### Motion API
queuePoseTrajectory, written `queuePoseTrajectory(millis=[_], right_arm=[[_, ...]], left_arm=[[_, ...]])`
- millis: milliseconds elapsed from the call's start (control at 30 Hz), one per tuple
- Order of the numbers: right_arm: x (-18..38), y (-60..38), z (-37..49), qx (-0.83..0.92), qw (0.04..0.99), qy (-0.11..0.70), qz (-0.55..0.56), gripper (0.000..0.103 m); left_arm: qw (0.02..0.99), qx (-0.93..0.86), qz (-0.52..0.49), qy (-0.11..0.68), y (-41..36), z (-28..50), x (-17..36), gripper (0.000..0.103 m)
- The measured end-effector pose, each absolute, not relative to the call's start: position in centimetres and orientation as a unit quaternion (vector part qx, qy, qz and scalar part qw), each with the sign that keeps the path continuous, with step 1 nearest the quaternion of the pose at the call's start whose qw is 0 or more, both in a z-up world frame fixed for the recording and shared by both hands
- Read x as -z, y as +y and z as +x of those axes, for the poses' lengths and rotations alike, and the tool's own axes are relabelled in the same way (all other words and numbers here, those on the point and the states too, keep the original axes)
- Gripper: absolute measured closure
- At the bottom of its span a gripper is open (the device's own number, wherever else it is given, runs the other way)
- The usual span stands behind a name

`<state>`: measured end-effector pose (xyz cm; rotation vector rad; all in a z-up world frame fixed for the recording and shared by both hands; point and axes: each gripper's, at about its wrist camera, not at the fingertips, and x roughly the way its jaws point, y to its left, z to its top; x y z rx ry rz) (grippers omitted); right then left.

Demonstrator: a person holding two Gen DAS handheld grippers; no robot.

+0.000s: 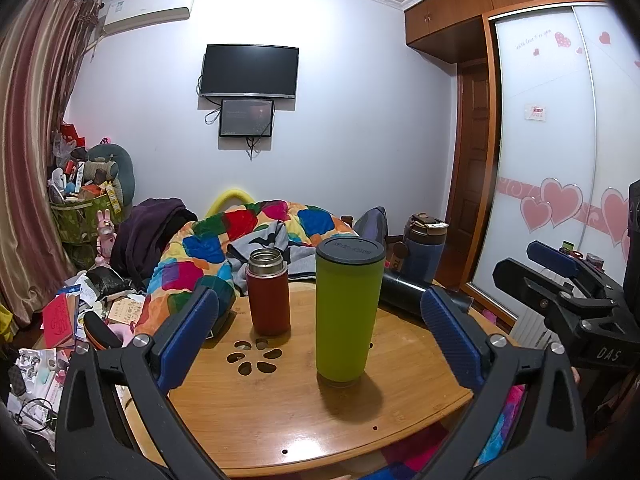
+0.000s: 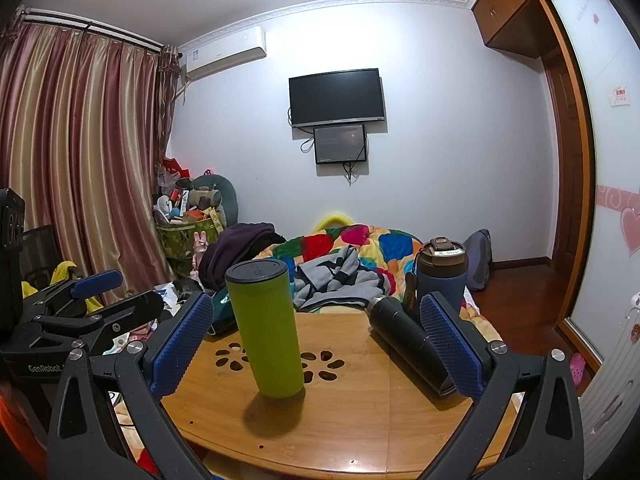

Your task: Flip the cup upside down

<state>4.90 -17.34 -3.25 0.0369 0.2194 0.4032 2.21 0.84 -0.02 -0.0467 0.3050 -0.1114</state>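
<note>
In the left wrist view, the left claw (image 1: 316,328) has its fingers wide apart, gripping nothing. Ahead of its left finger a red flask (image 1: 268,292) stands mouth up. The green cup (image 1: 347,310) stands upright between the fingers on the wooden surface (image 1: 280,408), long axis vertical, dark lid up. In the right wrist view, the right claw (image 2: 316,340) is likewise spread and empty, the cup (image 2: 266,328) nearer its left finger. A black bottle (image 2: 408,344) lies on its side against the right finger.
</note>
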Motion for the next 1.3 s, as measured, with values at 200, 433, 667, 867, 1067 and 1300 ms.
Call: queuePoseTrajectory(millis=[200, 433, 667, 867, 1067, 1300], right_arm=[[3.27, -17.37, 4.89, -0.200, 0.974, 0.109, 0.019, 0.000], [3.28, -17.36, 4.90, -0.199, 0.974, 0.109, 0.019, 0.000], [3.33, -17.32, 4.86, -0.199, 0.974, 0.109, 0.020, 0.000], [3.40, -17.31, 4.85, -0.198, 0.974, 0.110, 0.020, 0.000], [3.81, -17.20, 4.81, -0.198, 0.974, 0.112, 0.020, 0.000], [3.92, -17.22, 4.83, -0.198, 0.973, 0.113, 0.021, 0.000]], left_arm=[[0.987, 0.056, -0.017, 0.150, 0.57, 2.21, 0.05, 0.000], [0.987, 0.055, -0.015, 0.148, 0.29, 2.21, 0.12, 0.000], [0.987, 0.055, -0.015, 0.151, 0.34, 2.28, 0.09, 0.000], [0.987, 0.057, -0.017, 0.151, 0.35, 2.42, 0.23, 0.000], [0.985, 0.065, -0.028, 0.156, 0.58, 2.60, 0.29, 0.000], [0.984, 0.072, -0.041, 0.160, 0.82, 2.75, 0.37, 0.000]])
